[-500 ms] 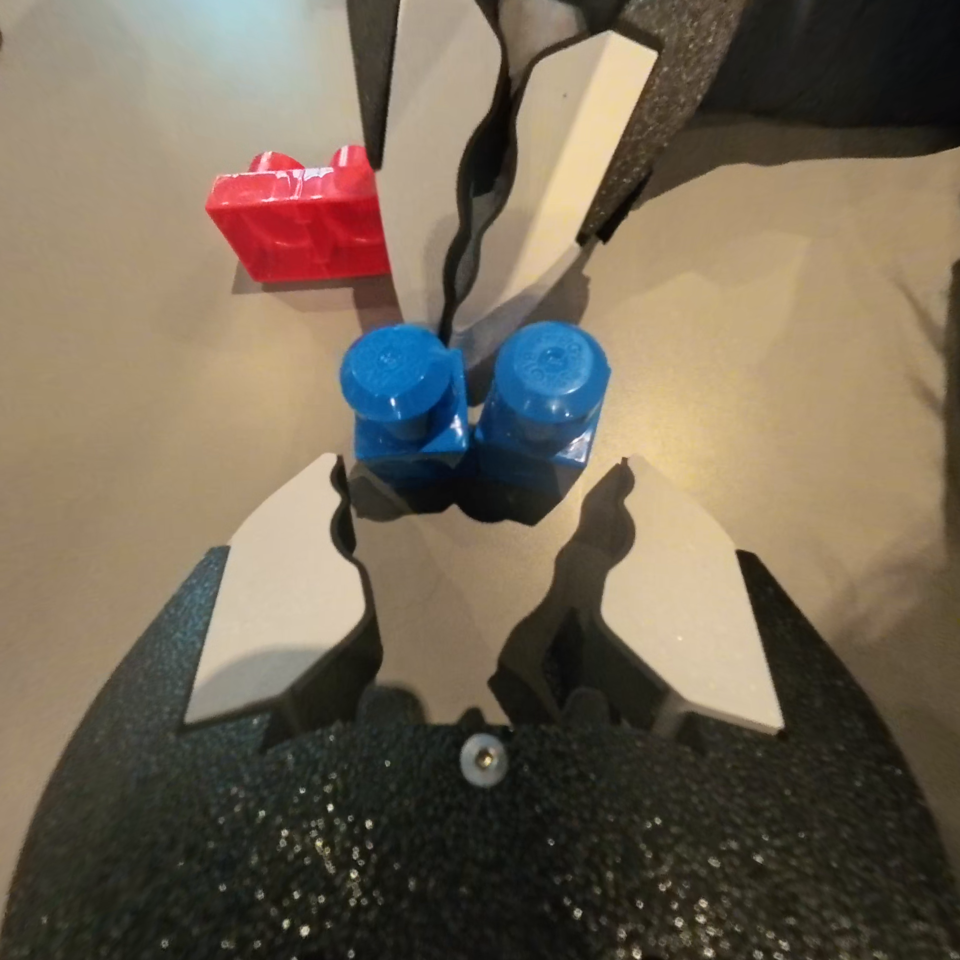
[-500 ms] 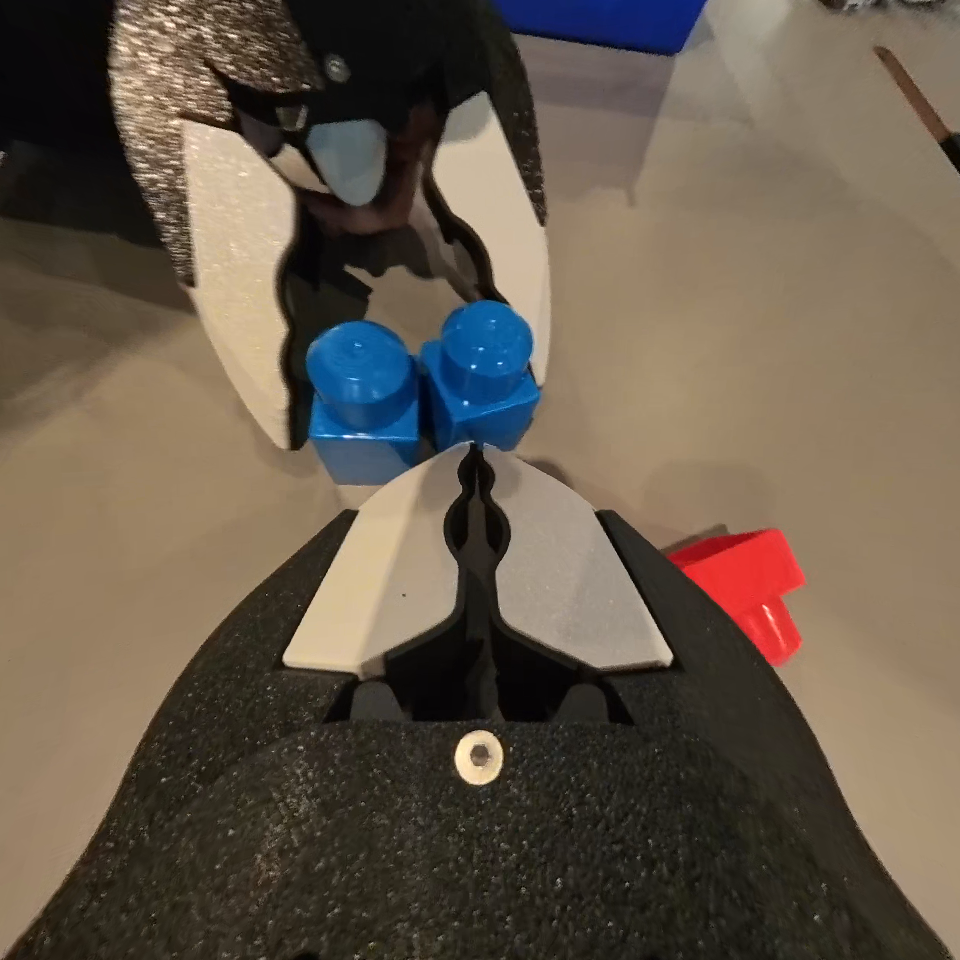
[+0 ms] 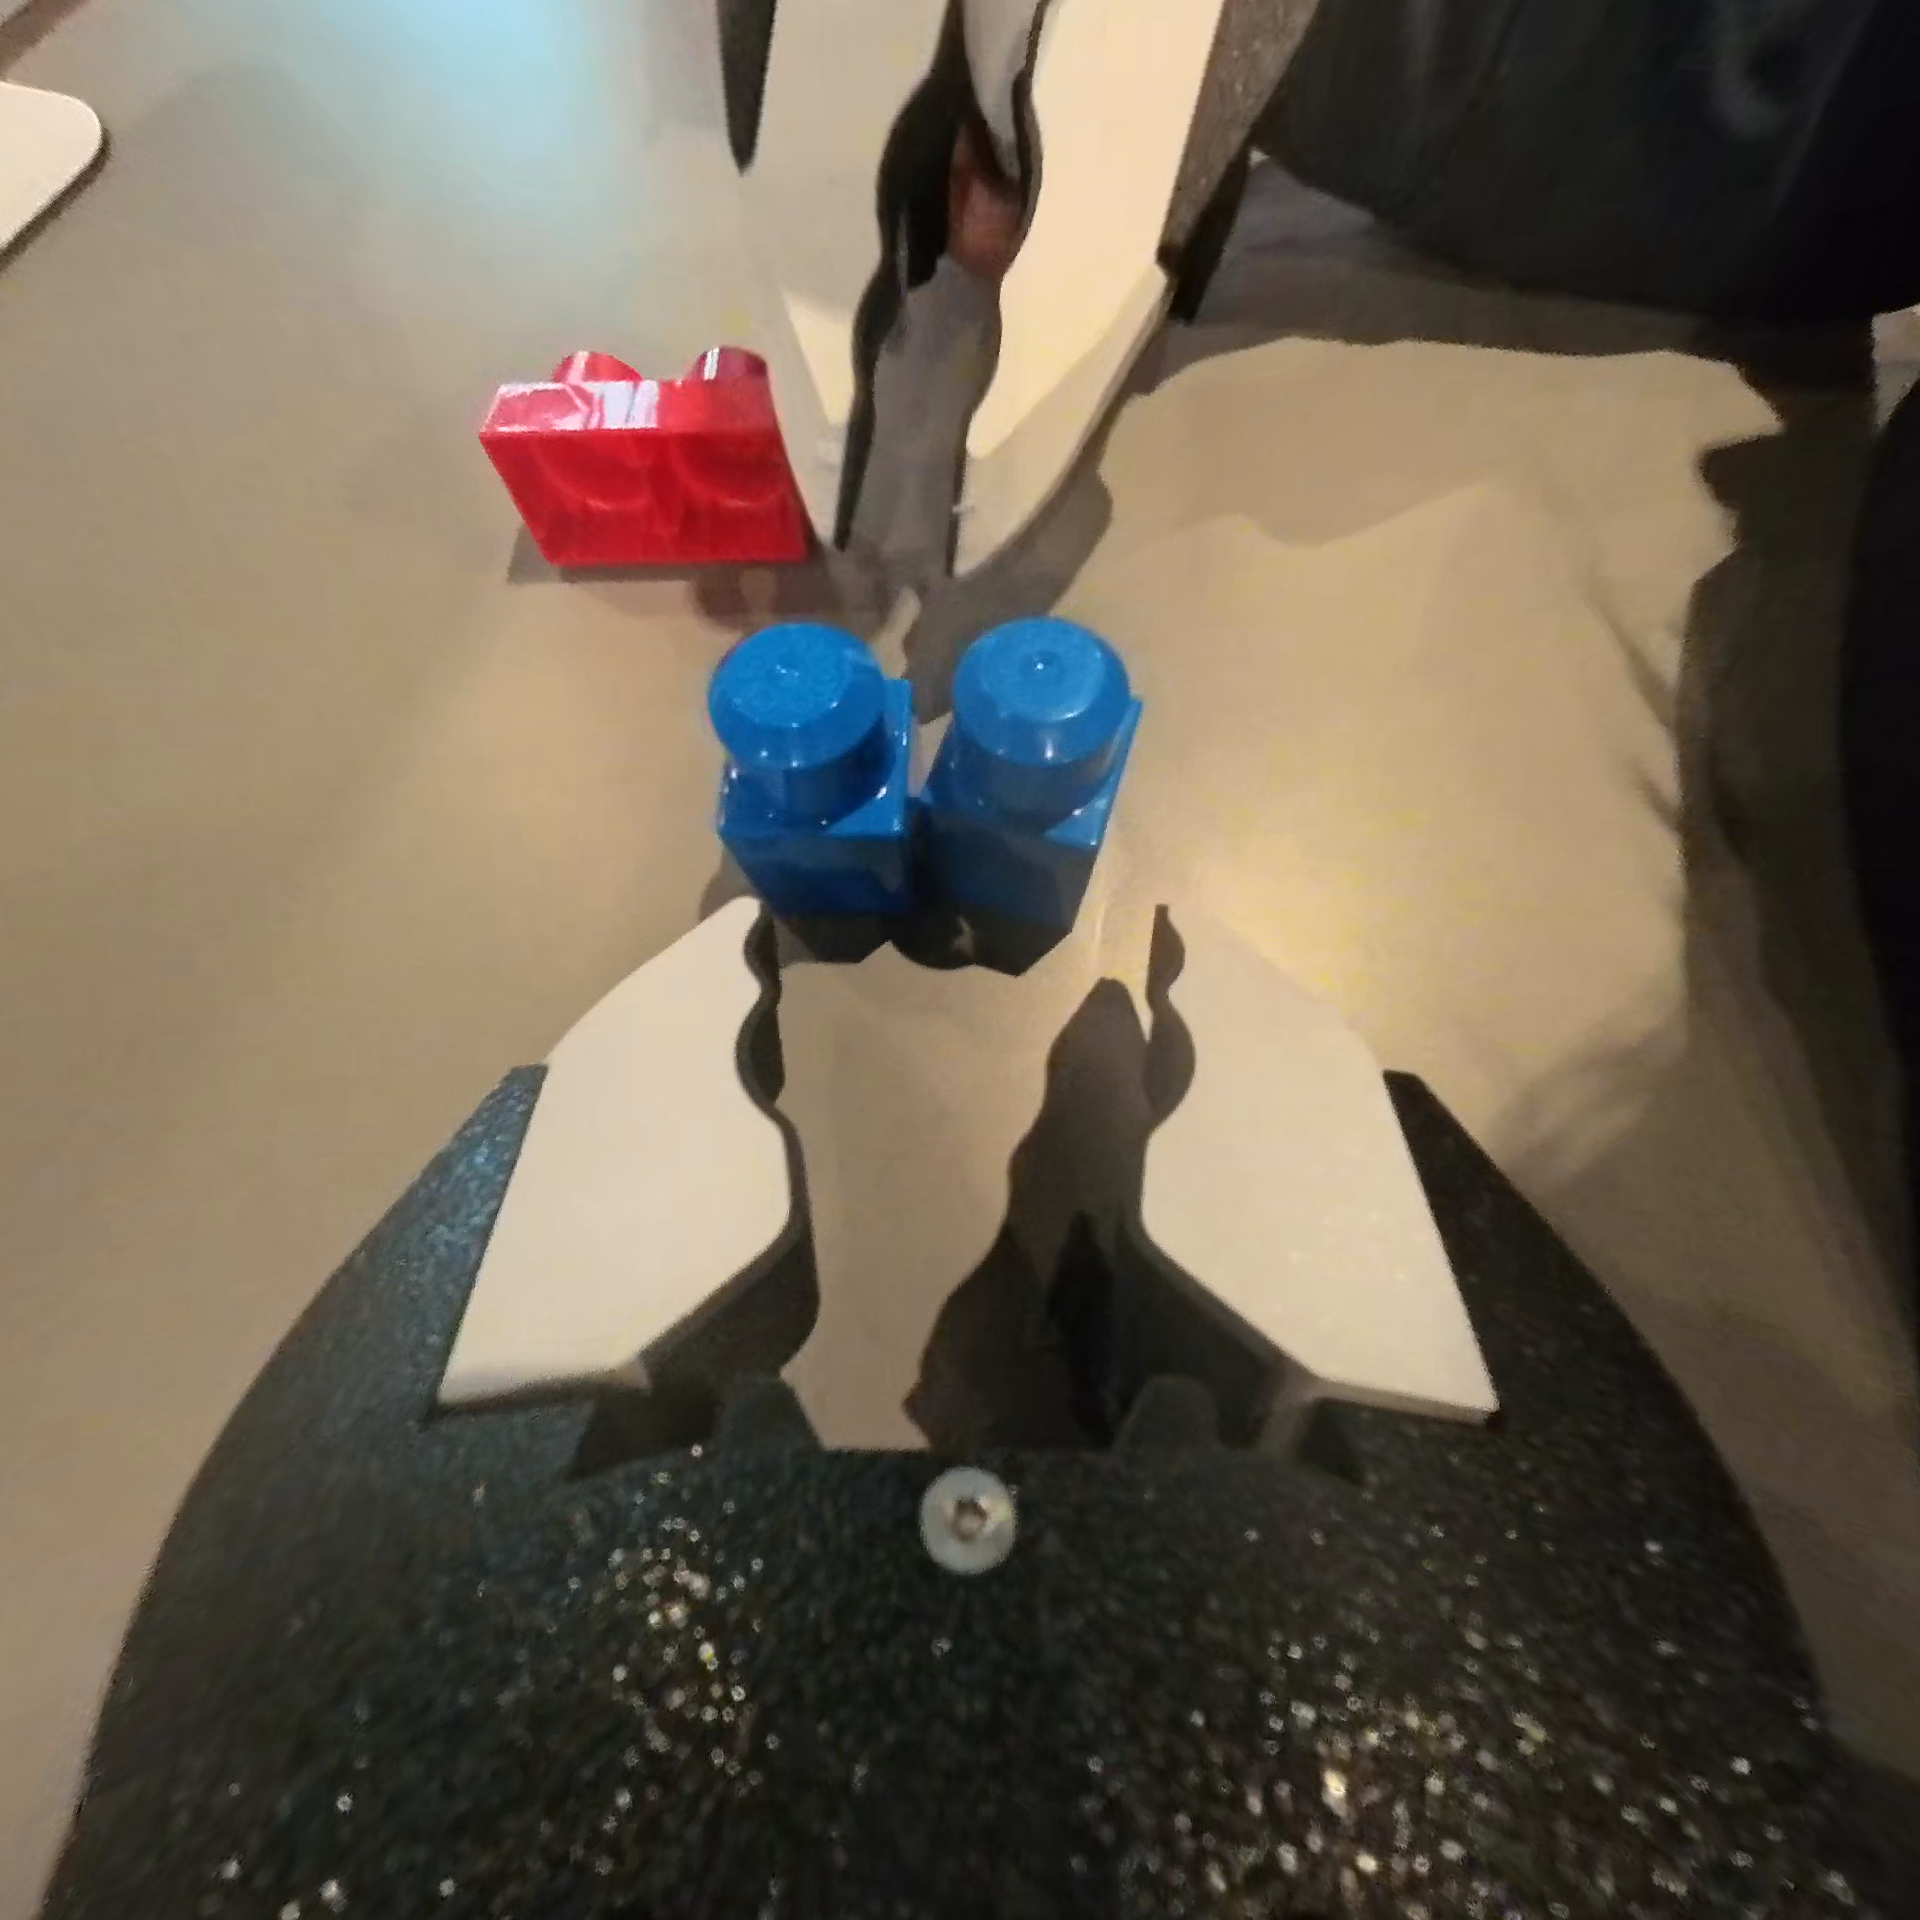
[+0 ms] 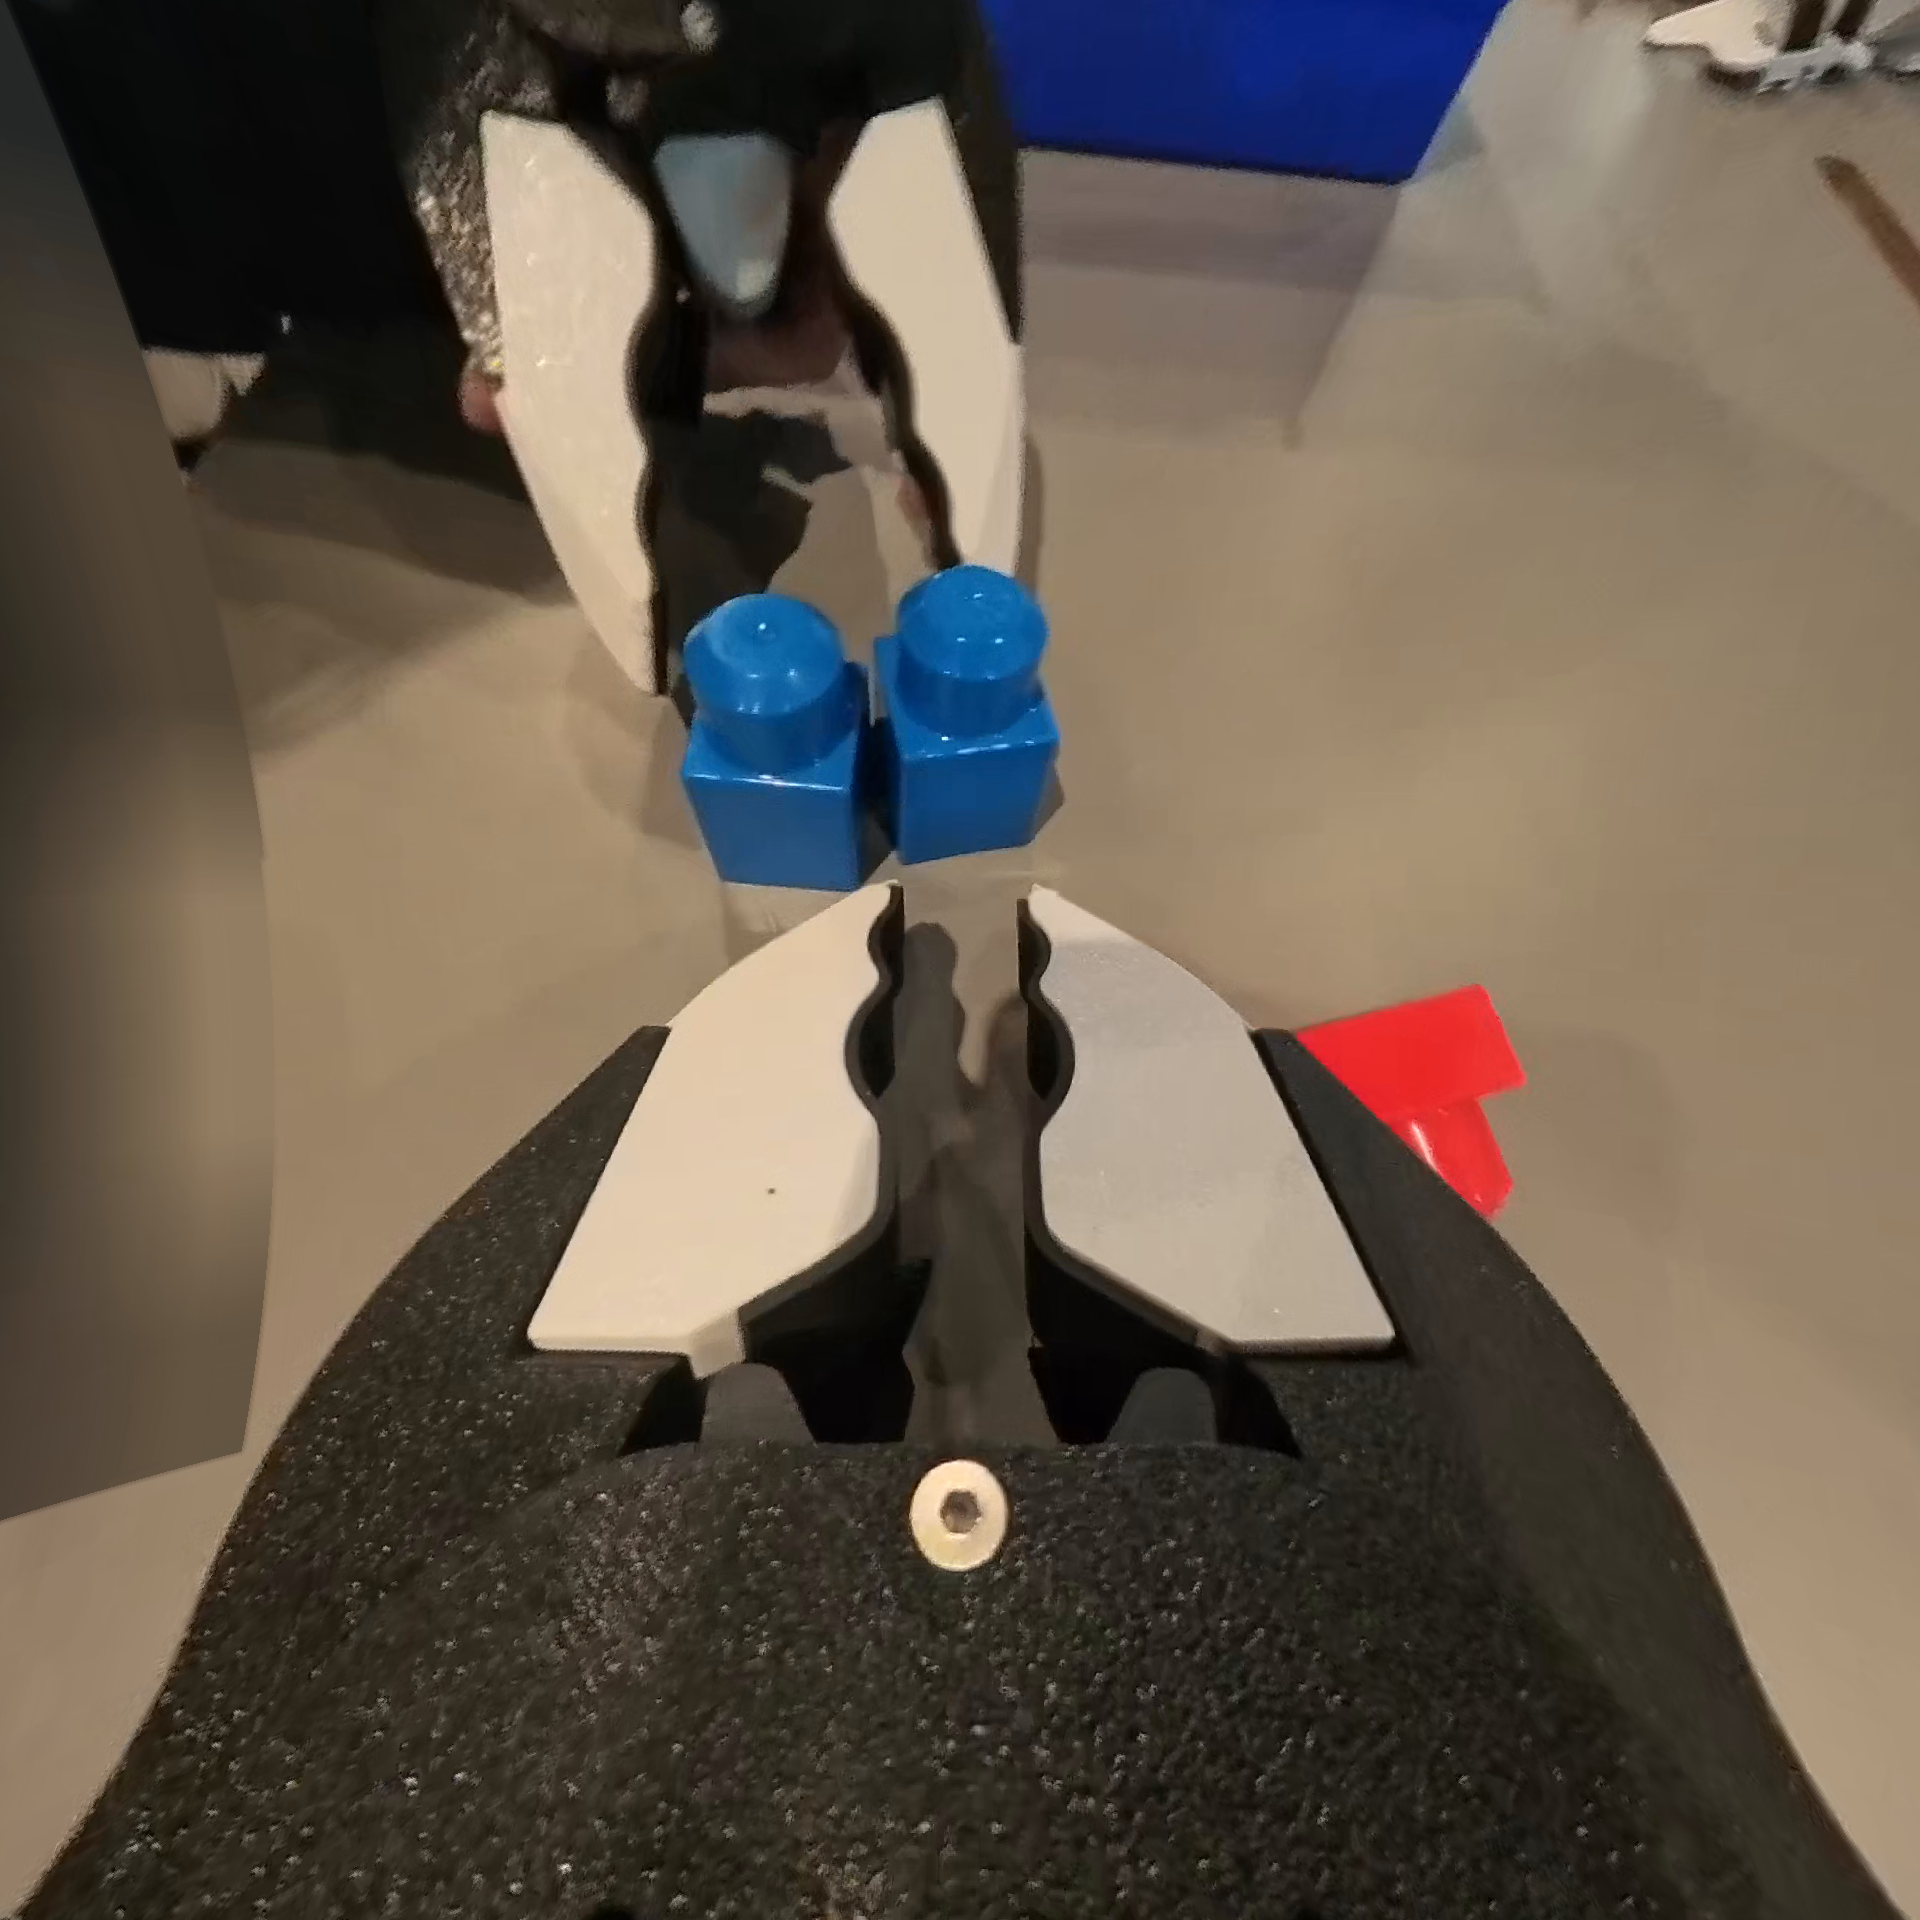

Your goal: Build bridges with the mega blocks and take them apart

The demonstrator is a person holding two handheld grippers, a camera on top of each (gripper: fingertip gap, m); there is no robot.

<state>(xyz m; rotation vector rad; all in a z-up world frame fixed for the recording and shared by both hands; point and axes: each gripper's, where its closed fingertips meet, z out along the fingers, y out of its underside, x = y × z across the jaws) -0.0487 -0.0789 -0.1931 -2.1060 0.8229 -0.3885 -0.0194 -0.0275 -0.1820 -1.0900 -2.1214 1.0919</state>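
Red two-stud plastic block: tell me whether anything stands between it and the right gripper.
Nothing visible does. The red two-stud plastic block lies on its side, beside the right gripper. The two blue single-stud blocks stand ahead, off that path.

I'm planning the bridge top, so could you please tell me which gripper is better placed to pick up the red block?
Probably the right gripper: the red block lies just beside it, while the left gripper sits beyond the two blue blocks.
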